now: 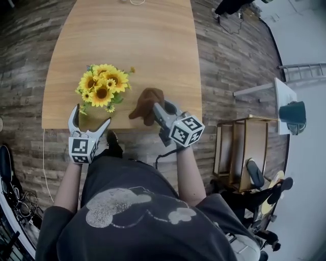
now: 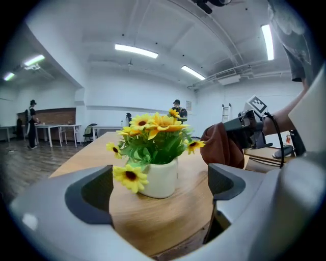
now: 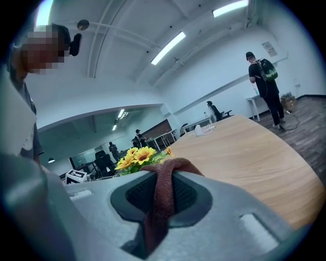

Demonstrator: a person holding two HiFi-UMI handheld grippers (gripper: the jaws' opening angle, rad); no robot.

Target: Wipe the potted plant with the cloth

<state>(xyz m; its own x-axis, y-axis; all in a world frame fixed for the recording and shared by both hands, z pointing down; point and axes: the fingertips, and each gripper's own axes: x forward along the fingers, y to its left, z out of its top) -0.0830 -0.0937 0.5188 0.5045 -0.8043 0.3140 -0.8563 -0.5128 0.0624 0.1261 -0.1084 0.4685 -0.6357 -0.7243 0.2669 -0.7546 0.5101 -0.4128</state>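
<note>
A potted plant (image 1: 103, 85) with yellow sunflowers stands near the front left edge of the wooden table (image 1: 153, 46); its white pot (image 2: 159, 178) shows in the left gripper view. My left gripper (image 1: 91, 115) is open just in front of the pot, with nothing between its jaws. A brown cloth (image 1: 146, 104) hangs pinched in my right gripper (image 1: 159, 111), which is shut on it, to the right of the flowers. In the right gripper view the cloth (image 3: 163, 196) runs down between the jaws, and the sunflowers (image 3: 136, 155) peek out behind.
A white cable (image 1: 133, 2) lies at the table's far edge. Wooden crates (image 1: 239, 153) and a white stand with a dark green cup (image 1: 292, 113) are on the floor to the right. Several people stand in the room behind, seen in both gripper views.
</note>
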